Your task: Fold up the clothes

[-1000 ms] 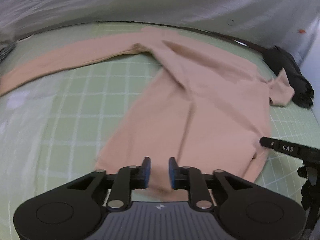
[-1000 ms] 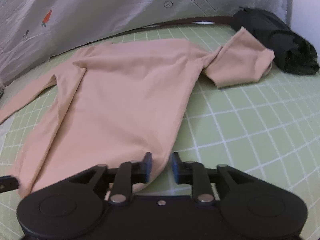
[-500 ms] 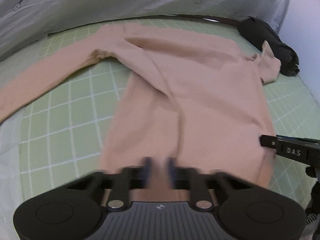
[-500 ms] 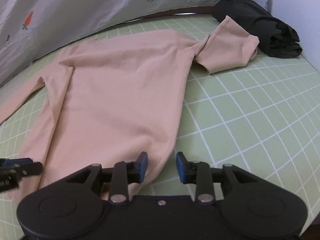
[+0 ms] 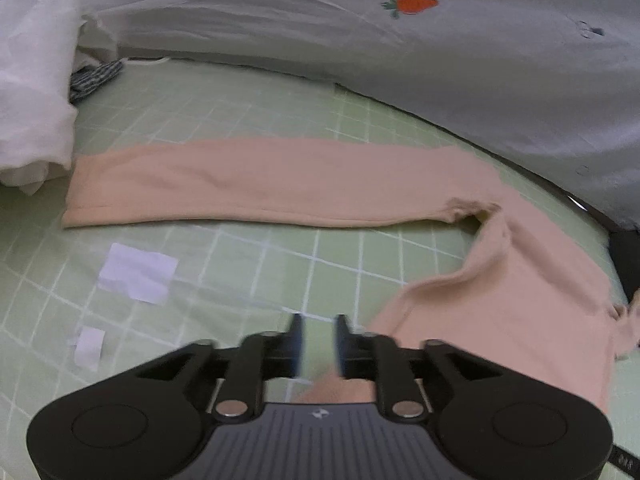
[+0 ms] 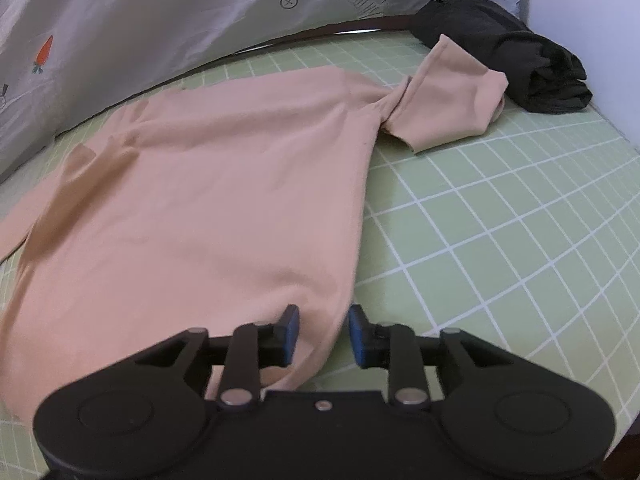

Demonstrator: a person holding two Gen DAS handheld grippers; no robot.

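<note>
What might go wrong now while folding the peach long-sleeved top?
1. The right gripper is open at the peach long-sleeved top's hem corner; closing there may catch only one layer.
2. The extended sleeve's cuff lies beside the white cloth and could drag it.
3. The white paper scraps near the left gripper may get folded in.

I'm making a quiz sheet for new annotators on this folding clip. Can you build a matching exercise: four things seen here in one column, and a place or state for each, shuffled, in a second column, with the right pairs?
Things:
1. peach long-sleeved top
2. black folded garment
3. white paper scraps
4. right gripper

Places or states:
A. lying on the green grid mat beside the outstretched sleeve
B. jaws open, at the top's near hem corner
C. spread flat, one sleeve folded back at the far right
D. bundled at the mat's far right corner

Pairs: 1-C, 2-D, 3-A, 4-B
</note>
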